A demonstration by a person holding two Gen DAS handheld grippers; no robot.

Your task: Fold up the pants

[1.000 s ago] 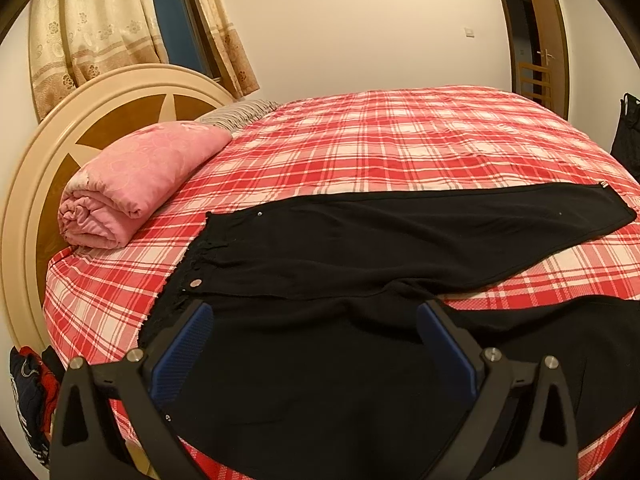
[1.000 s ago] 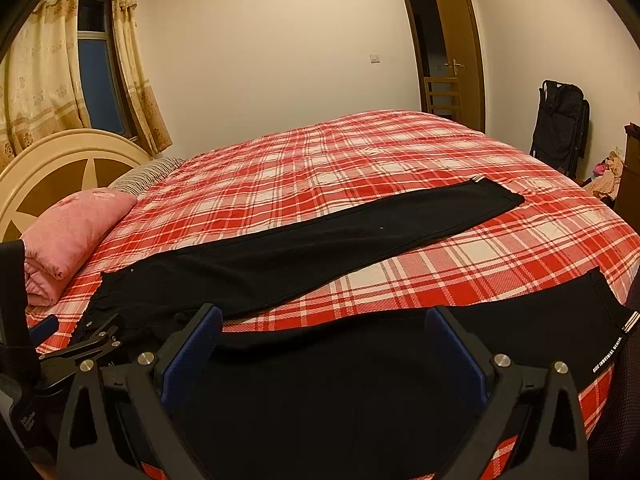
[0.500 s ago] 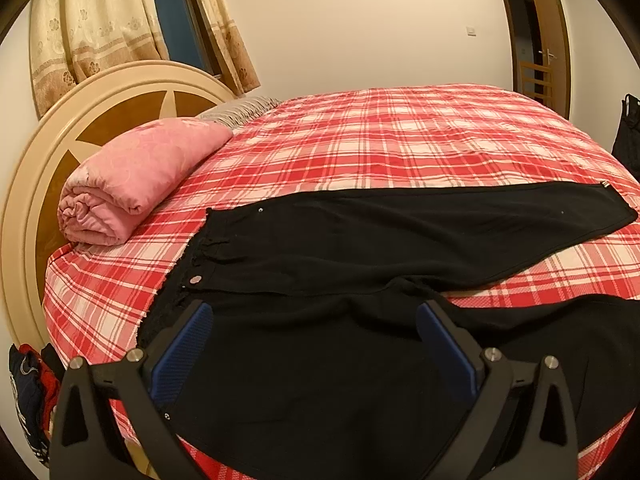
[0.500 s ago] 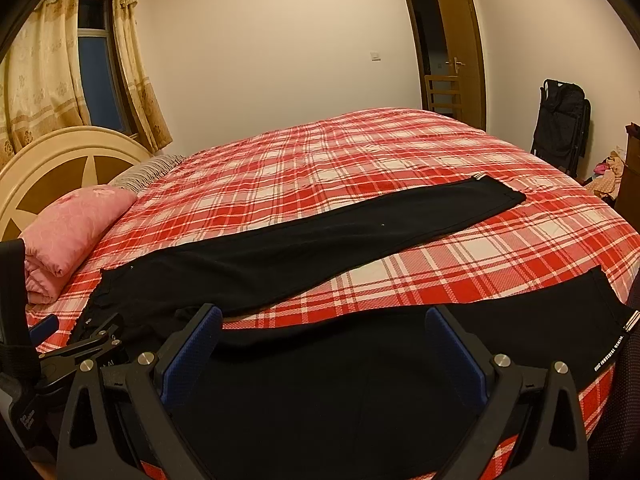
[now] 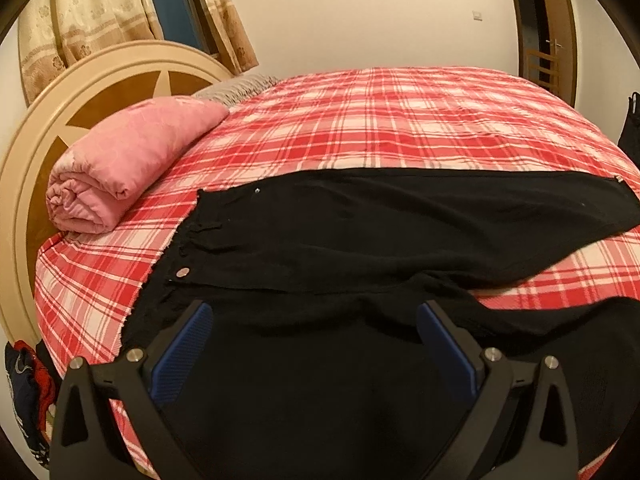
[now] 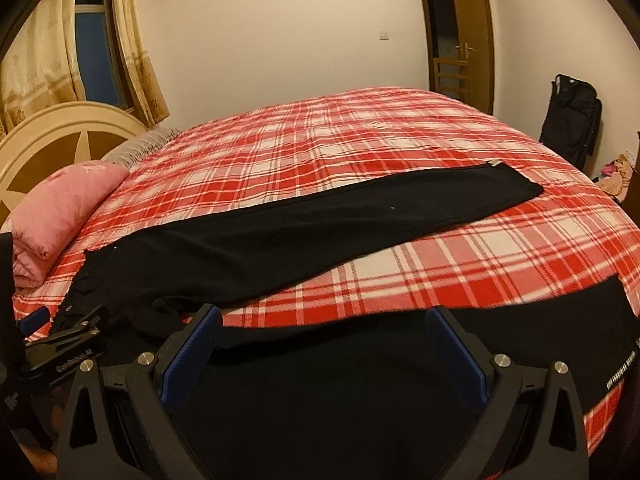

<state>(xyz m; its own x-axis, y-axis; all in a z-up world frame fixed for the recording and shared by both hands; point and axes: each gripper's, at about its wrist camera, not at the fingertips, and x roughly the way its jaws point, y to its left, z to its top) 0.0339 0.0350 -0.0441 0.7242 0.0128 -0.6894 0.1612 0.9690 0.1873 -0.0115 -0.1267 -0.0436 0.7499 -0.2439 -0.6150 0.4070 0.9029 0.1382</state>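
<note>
Black pants (image 5: 360, 236), soft and likely limp, lie spread across the plaid bed (image 5: 400, 120); both the left gripper (image 5: 312, 320) and right gripper (image 6: 324, 324) hover spread and empty, nearest the near leg's edge.

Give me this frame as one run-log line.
step: pre-grasp | left tongs: open over near leg by waistband | right tongs: open over near leg | pants: flat on bed, legs spread, unfolded

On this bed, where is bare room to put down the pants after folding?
The widest bare plaid lies beyond the far leg of the black pants, up to the bed's far edge. A narrower wedge of bedspread shows between the two legs. The near edge and the corner by the rolled pink quilt are crowded.
</note>
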